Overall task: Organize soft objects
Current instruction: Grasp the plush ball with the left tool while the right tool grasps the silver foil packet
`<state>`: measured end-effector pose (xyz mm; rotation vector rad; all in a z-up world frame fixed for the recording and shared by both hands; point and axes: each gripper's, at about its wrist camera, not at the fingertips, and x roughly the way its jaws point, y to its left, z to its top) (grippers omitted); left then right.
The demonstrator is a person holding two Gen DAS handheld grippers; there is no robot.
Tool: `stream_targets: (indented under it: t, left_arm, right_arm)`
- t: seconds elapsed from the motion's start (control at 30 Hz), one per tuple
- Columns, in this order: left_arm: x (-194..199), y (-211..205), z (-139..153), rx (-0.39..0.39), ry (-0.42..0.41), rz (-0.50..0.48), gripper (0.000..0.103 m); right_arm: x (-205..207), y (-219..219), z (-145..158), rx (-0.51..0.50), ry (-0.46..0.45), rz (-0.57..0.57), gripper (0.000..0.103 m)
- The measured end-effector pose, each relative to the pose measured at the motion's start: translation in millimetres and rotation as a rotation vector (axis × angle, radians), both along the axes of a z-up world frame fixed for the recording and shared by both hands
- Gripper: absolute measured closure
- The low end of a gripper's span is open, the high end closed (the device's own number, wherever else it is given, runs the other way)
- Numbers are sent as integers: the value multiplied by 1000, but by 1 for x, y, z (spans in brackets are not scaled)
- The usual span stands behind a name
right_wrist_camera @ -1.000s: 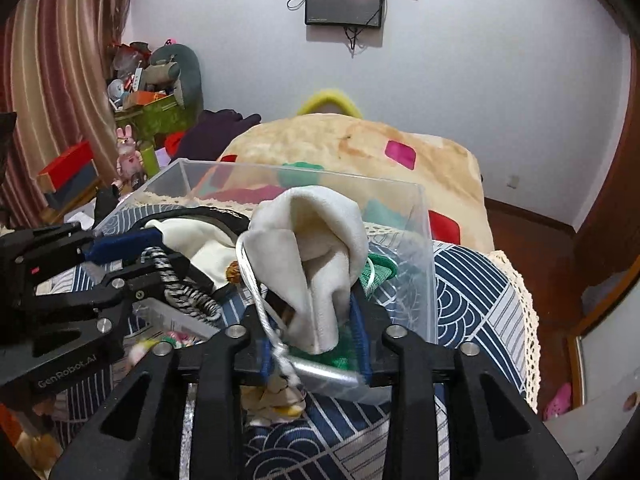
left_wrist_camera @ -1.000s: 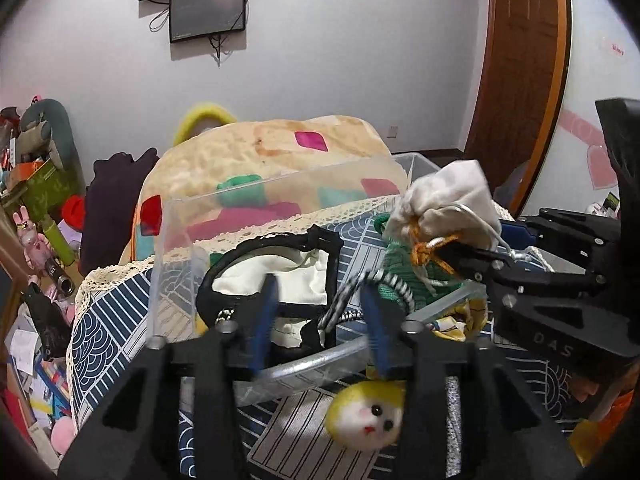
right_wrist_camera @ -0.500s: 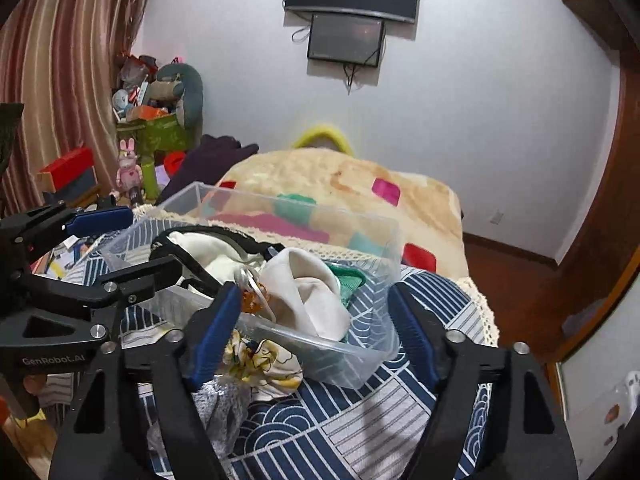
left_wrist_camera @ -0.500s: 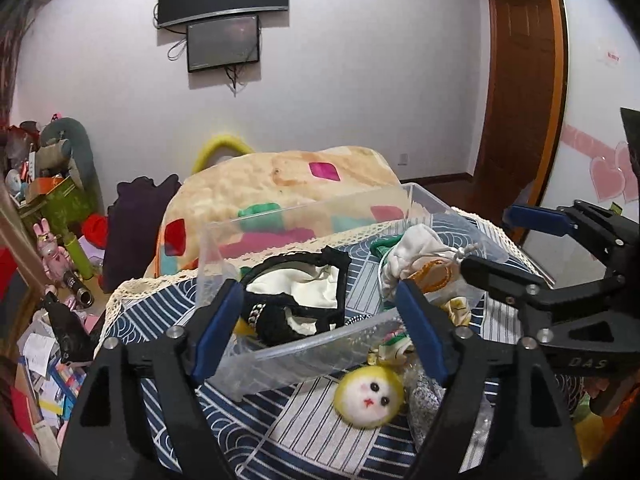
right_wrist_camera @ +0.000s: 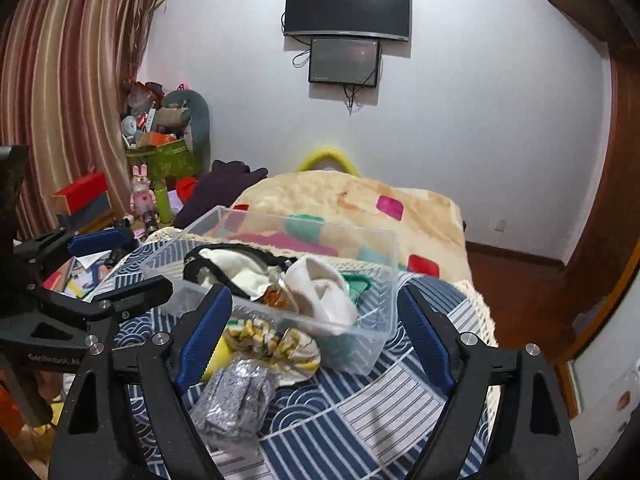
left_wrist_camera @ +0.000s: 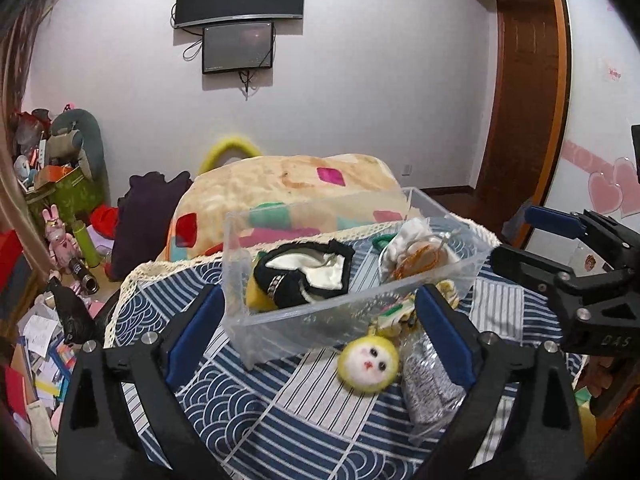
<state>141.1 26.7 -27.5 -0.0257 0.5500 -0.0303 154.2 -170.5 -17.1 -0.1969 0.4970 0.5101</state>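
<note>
From the left wrist, the left gripper [left_wrist_camera: 316,334] hangs empty, jaws wide, over the round yellow plush [left_wrist_camera: 368,365] lying on the desk beside the clear bin [left_wrist_camera: 440,276] — light and squashy, best pinched across its middle. From the right wrist, the right gripper [right_wrist_camera: 312,334] is also wide and empty; the bin holds a black-trimmed pouch [right_wrist_camera: 236,266] and white cloth bag [right_wrist_camera: 324,292], while a floral scrunchie [right_wrist_camera: 276,346] and silver pouch [right_wrist_camera: 236,400] lie outside.
</note>
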Motion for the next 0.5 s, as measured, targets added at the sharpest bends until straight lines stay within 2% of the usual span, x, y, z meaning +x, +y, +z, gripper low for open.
stream_targets:
  t: [0.13, 0.37, 0.5]
  left_arm:
    - [-6, 3, -8, 14, 8, 23, 6]
    - [-14, 12, -35, -2, 80, 35, 6]
    - [-15, 15, -47, -38, 119, 14, 6]
  right_arm:
    - [-6, 0, -11, 3, 29, 10, 20]
    - [-10, 6, -34, 8, 109, 52, 20]
    - [-9, 15, -52, -2, 170, 72, 20]
